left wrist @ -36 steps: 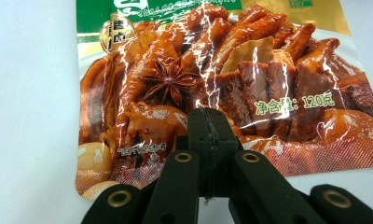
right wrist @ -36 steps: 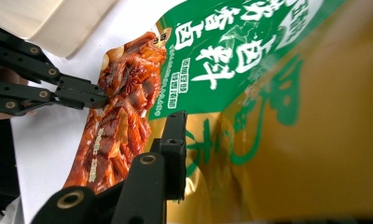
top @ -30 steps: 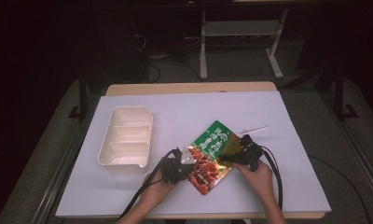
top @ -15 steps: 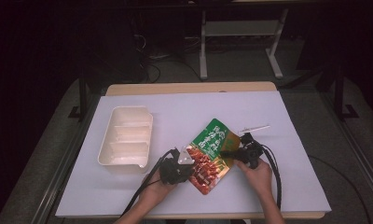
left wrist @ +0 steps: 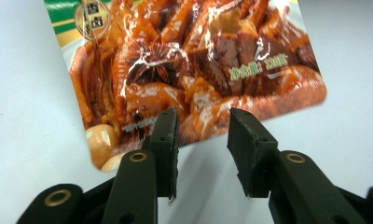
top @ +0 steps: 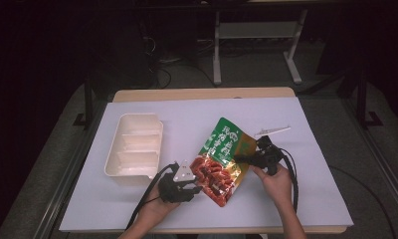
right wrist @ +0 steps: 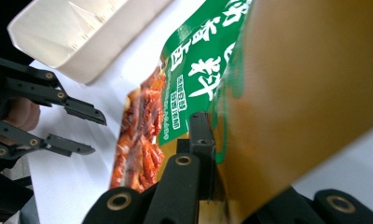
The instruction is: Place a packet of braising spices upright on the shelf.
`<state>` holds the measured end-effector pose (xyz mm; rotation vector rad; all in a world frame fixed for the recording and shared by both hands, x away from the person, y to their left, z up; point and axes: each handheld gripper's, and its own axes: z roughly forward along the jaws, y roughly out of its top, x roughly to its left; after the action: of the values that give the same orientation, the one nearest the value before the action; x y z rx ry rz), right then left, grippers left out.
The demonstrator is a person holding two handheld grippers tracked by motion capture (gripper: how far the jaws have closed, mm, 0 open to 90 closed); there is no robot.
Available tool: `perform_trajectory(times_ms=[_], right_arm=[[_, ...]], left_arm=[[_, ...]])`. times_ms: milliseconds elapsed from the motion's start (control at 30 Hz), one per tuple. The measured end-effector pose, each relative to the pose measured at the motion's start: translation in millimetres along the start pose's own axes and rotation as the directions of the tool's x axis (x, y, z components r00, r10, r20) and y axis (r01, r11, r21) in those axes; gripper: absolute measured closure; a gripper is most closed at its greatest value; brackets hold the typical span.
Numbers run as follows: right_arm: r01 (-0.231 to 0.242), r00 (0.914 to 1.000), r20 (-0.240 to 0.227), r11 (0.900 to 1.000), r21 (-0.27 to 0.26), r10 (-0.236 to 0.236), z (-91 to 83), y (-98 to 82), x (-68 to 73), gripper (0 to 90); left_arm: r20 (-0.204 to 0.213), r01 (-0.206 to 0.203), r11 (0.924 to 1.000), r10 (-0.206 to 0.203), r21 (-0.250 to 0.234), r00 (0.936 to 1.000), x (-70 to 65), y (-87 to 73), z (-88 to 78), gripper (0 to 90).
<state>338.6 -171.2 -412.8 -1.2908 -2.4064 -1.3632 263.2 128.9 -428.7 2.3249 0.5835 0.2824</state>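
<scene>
A food pouch [top: 222,159] with a green top and a picture of red braised meat lies tilted on the white table cover. My right gripper [top: 239,159] is shut on its right edge and holds that side raised; in the right gripper view the gold back of the pouch [right wrist: 292,93] hides one jaw of the right gripper [right wrist: 217,149]. My left gripper [top: 196,188] sits at the pouch's lower left corner. Its jaws have just been opening. In the left gripper view the left gripper [left wrist: 202,135] stands open, with the pouch's bottom edge [left wrist: 189,65] just past its tips, unpressed.
A cream tray [top: 130,175] with compartments stands left of the pouch, close to the left hand. A thin white strip [top: 272,131] lies behind the right gripper. The table's front edge runs just below both hands.
The left jaws have opened and let go of the pouch's bottom edge, with the hand drawn back a little. The right gripper has risen, lifting the pouch's right side.
</scene>
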Motion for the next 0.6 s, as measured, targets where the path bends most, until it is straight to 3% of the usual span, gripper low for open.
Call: perform_trajectory(times_ms=[267,600], right_arm=[[0.08,0.9968,0.012,0.997,-0.007,-0.08,-8.9,18.2,18.9,89.4],[0.13,0.9915,0.01,0.992,-0.005,-0.13,-12.3,31.9,31.8,89.5]], left_arm=[[0.024,-0.009,0.9988,0.01,-0.048,0.9997,-4.2,-7.9,-15.1,57.3],[0.063,-0.018,0.9964,0.024,-0.082,0.9977,-8.9,-19.8,-30.6,51.7]])
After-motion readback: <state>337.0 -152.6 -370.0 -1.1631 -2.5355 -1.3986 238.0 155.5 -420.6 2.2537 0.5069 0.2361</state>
